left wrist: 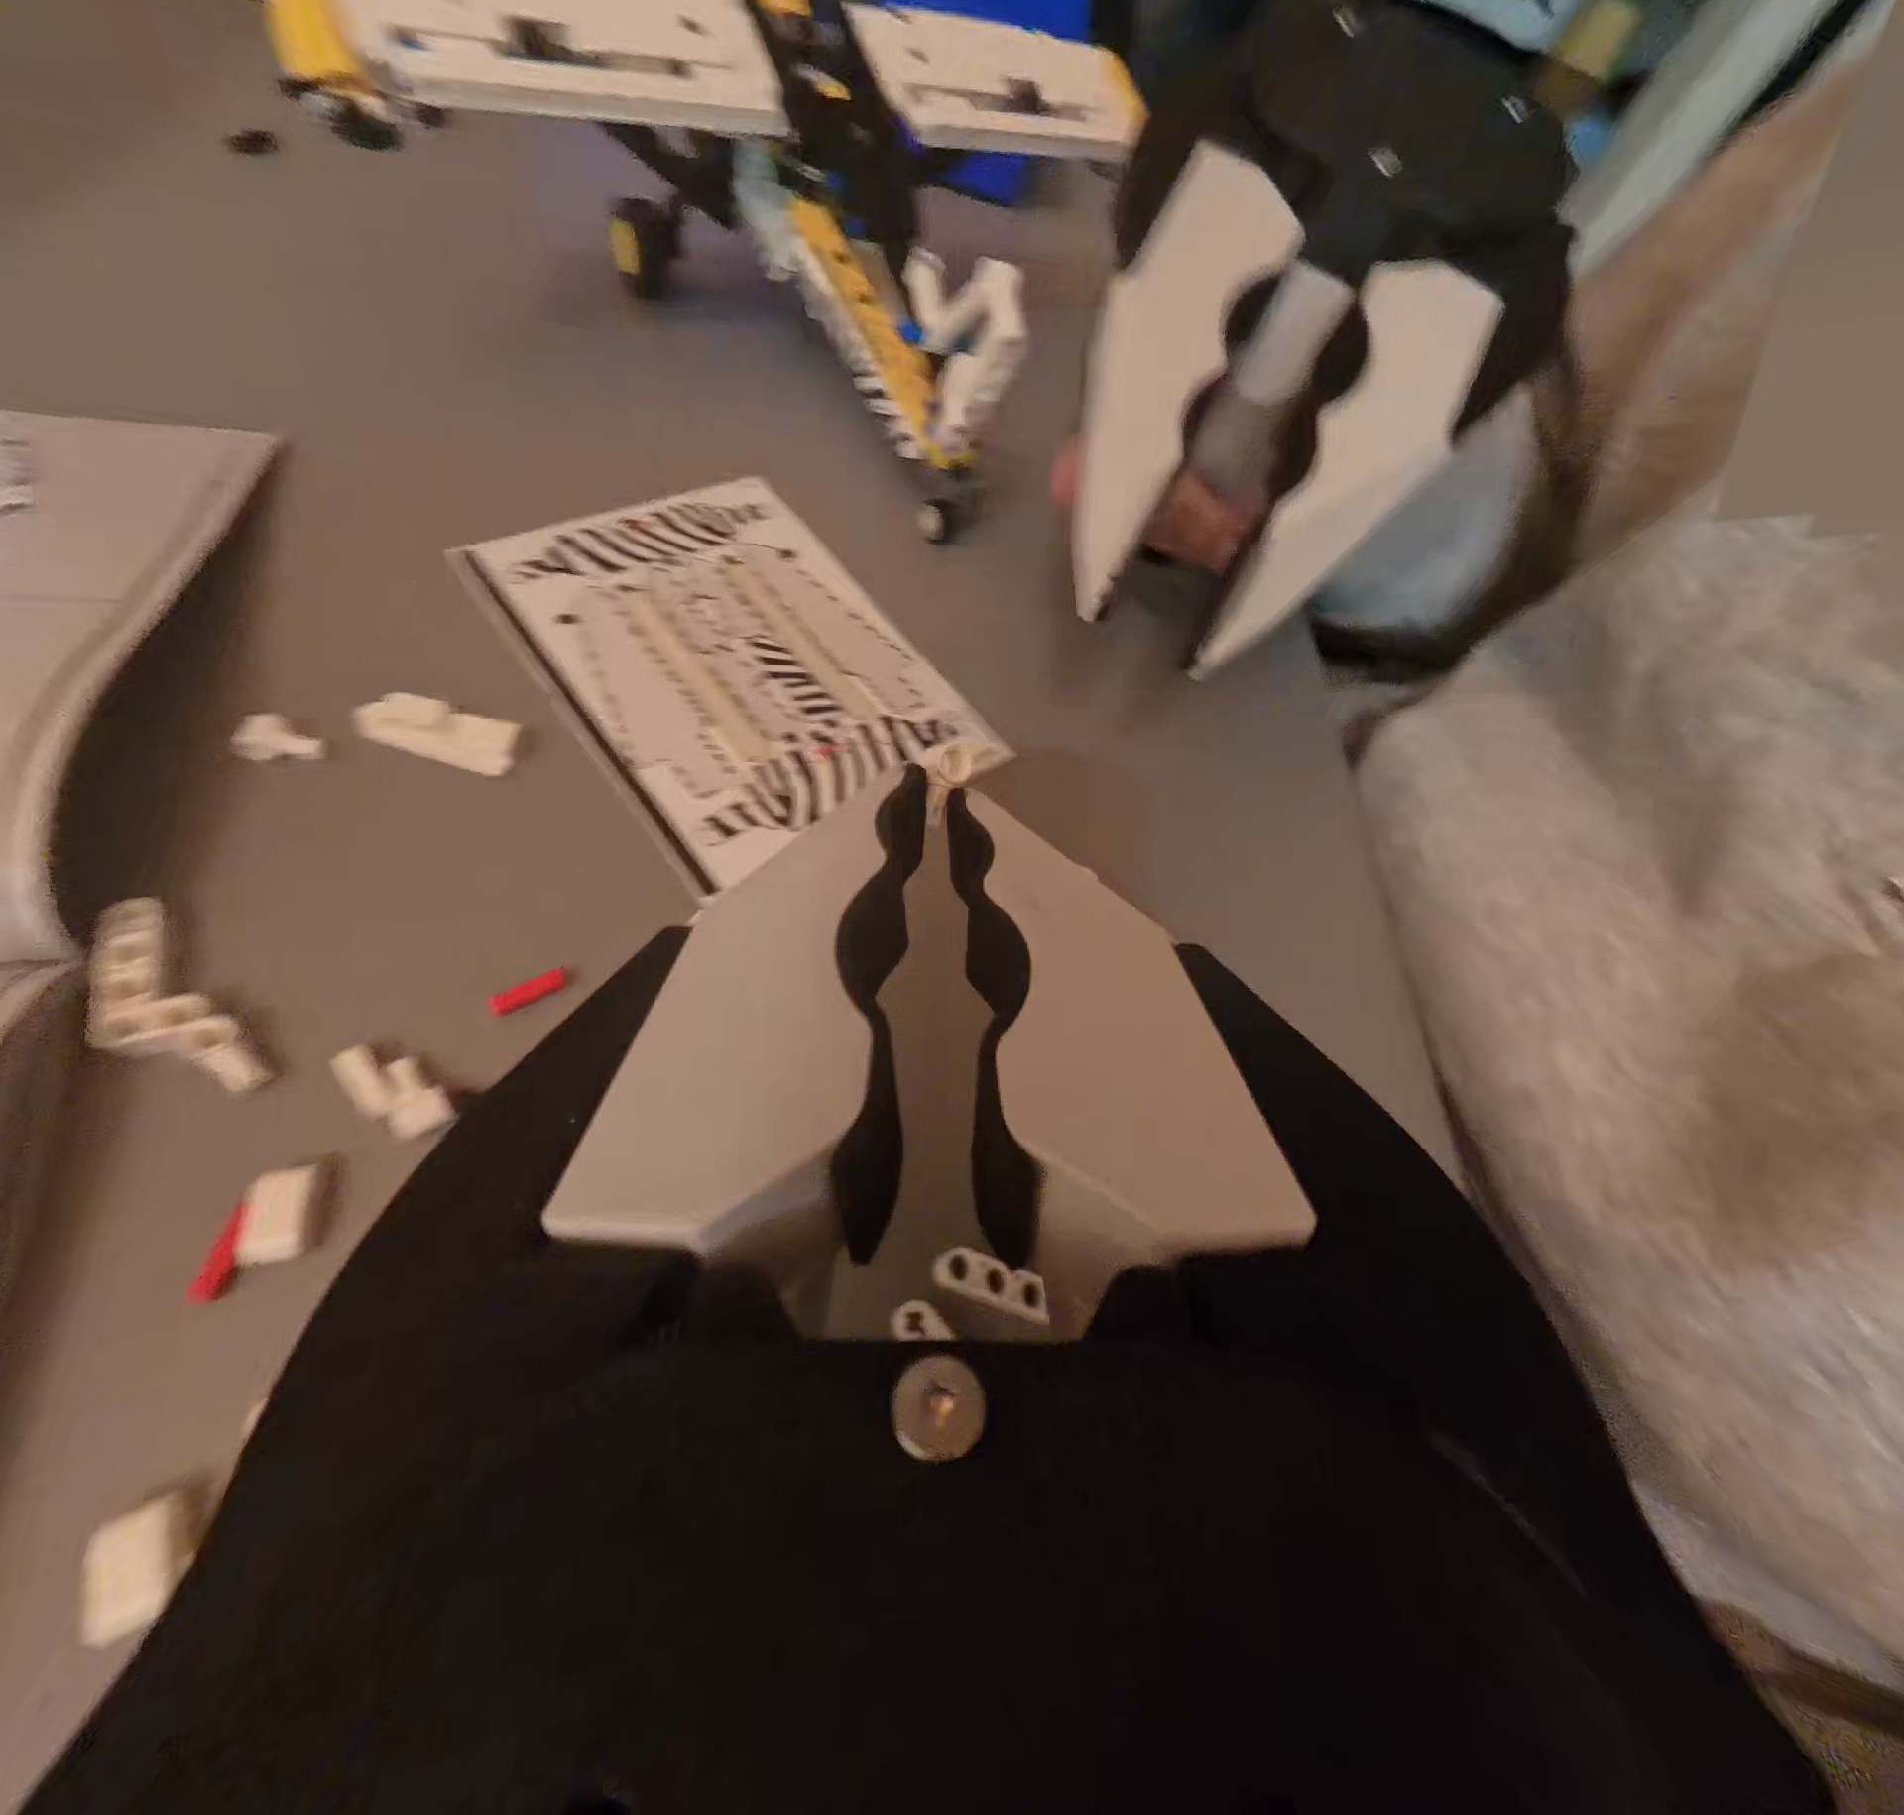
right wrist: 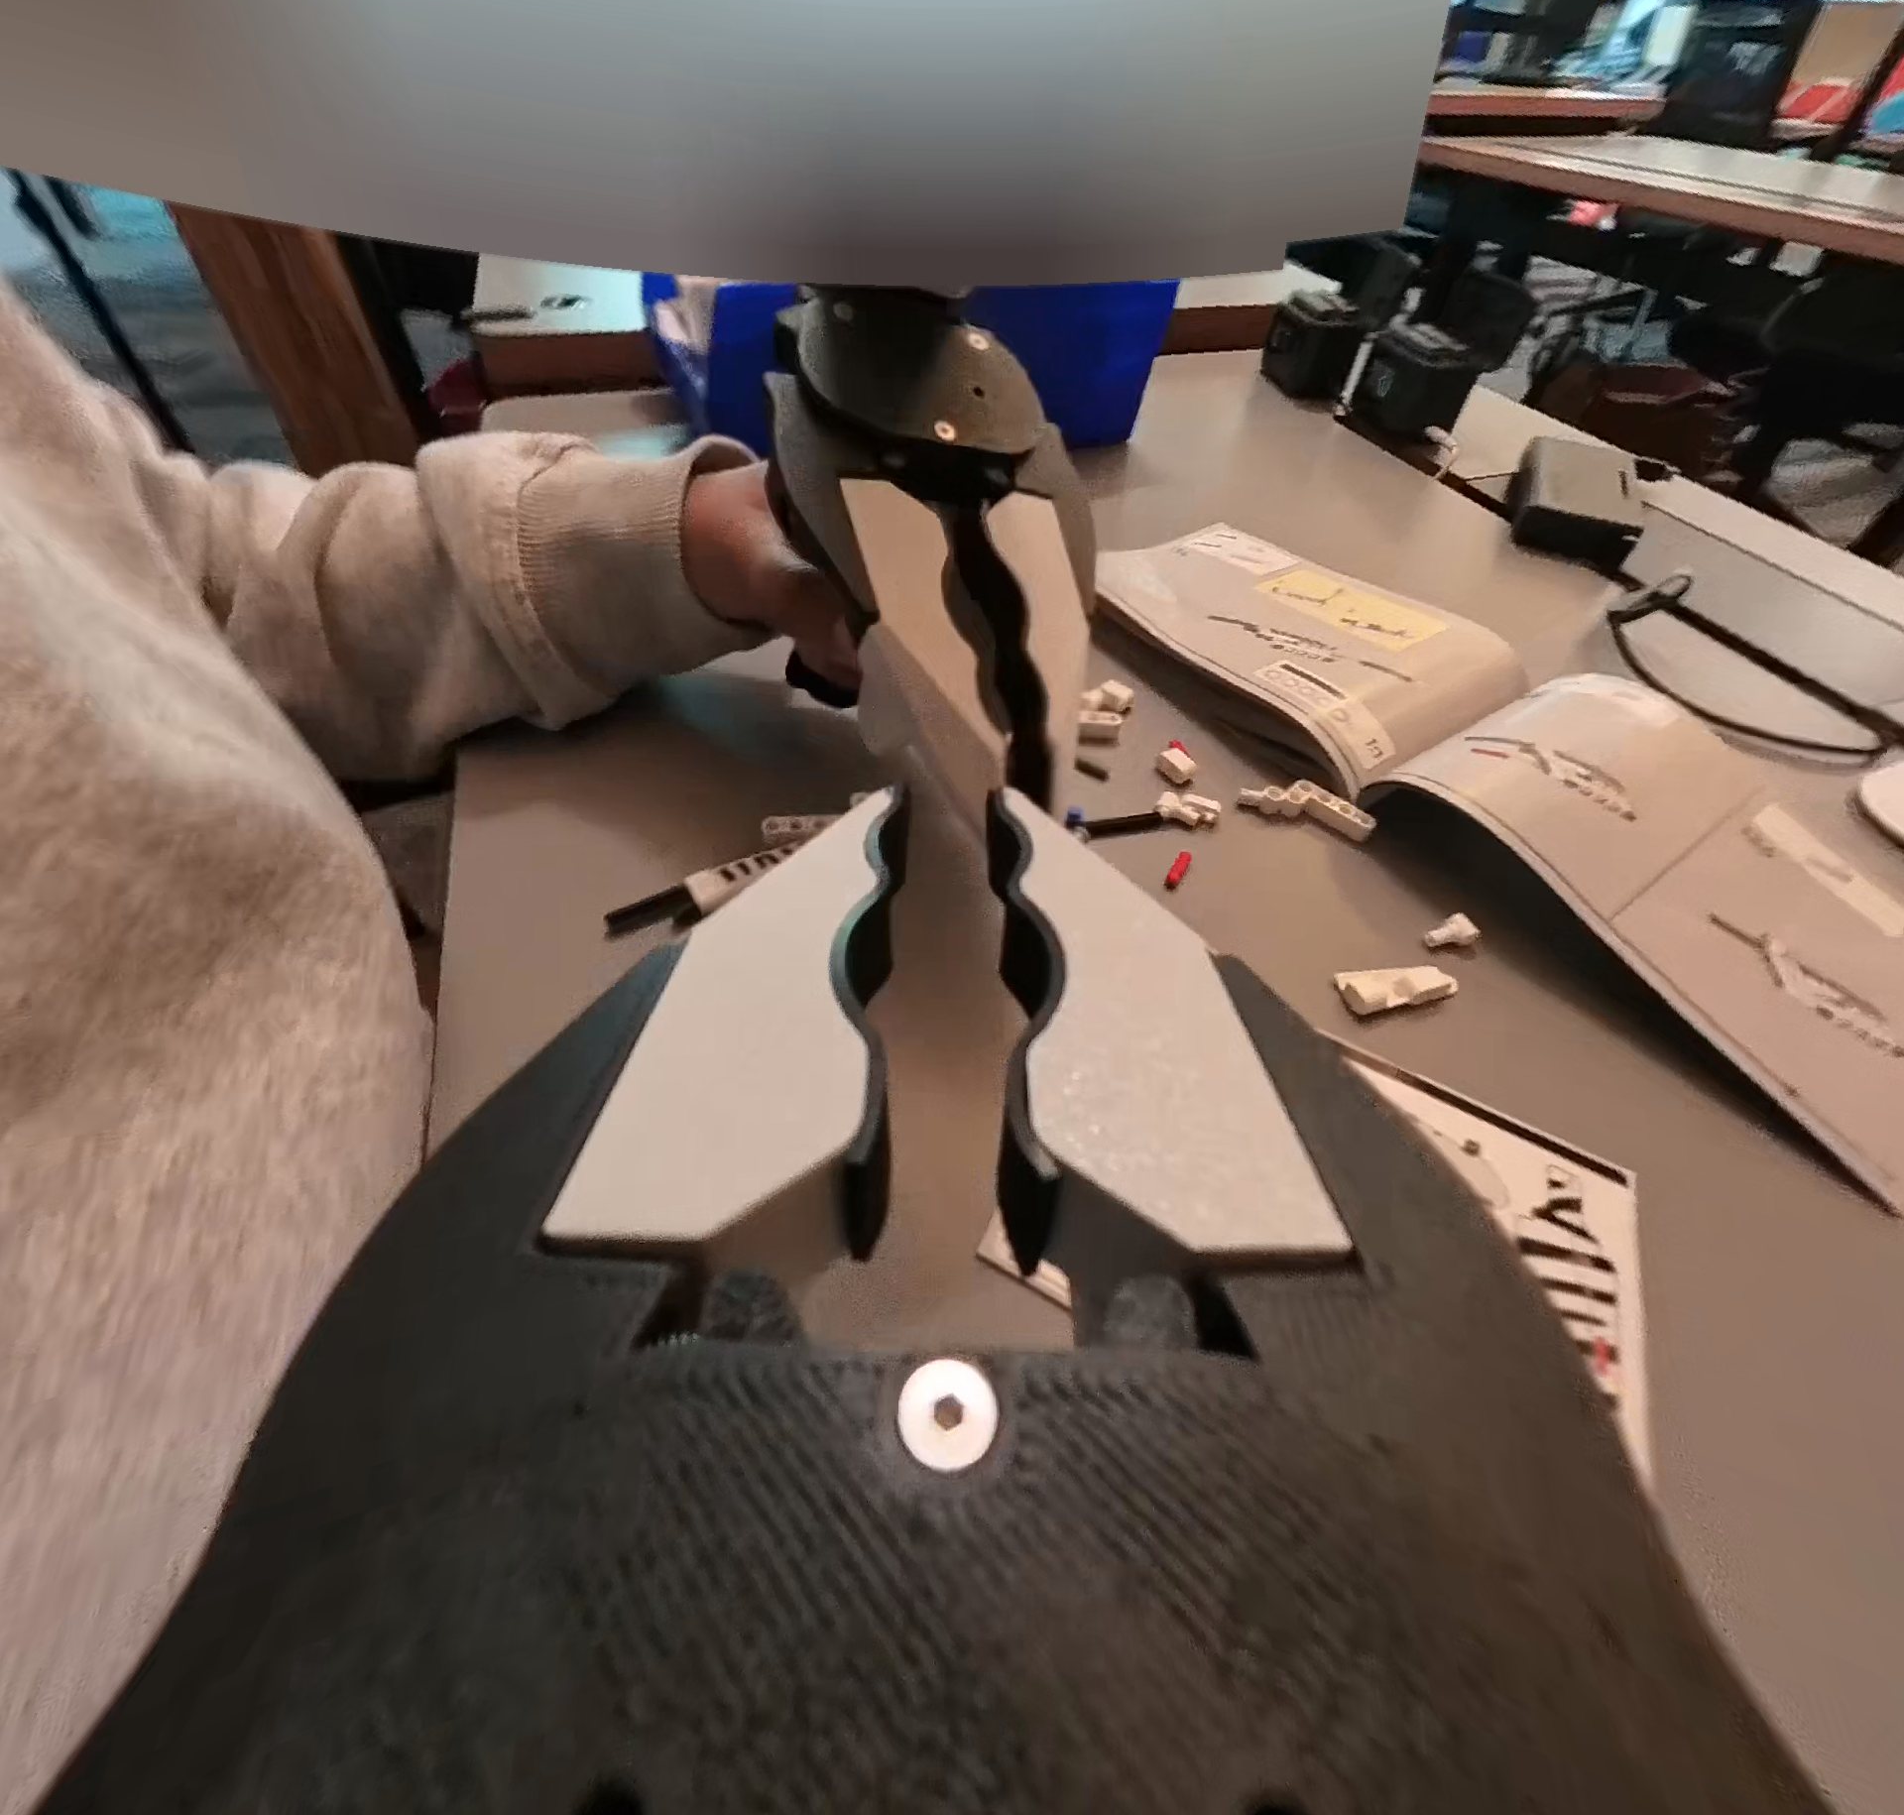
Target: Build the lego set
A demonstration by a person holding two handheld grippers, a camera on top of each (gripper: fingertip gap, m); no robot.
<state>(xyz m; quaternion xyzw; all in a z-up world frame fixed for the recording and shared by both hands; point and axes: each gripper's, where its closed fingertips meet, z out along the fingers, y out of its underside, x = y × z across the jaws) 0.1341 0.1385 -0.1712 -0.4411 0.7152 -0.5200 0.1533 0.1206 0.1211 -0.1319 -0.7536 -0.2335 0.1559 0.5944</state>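
1. Right now my left gripper (left wrist: 943,787) is raised above the table (left wrist: 340,344), its tips pinching a small pale peg (left wrist: 948,768).
2. My right gripper (right wrist: 948,807) hangs slightly spread, gripping nothing, pointed back at my sleeve (right wrist: 536,570).
3. Farther off stands the yellow-and-white lego model (left wrist: 721,86); loose white pieces (left wrist: 438,730) lie beside the striped sheet (left wrist: 721,663).
4. Writing in the open booklet (right wrist: 1319,653) is too blurred to make out.

1. I cannot read any text clearly in my two views.
2. The open instruction booklet (right wrist: 1442,735) on the table carries printed marks and a yellow note, too small to read.
3. The striped sheet (left wrist: 721,663) near this booklet has only blurred marks.
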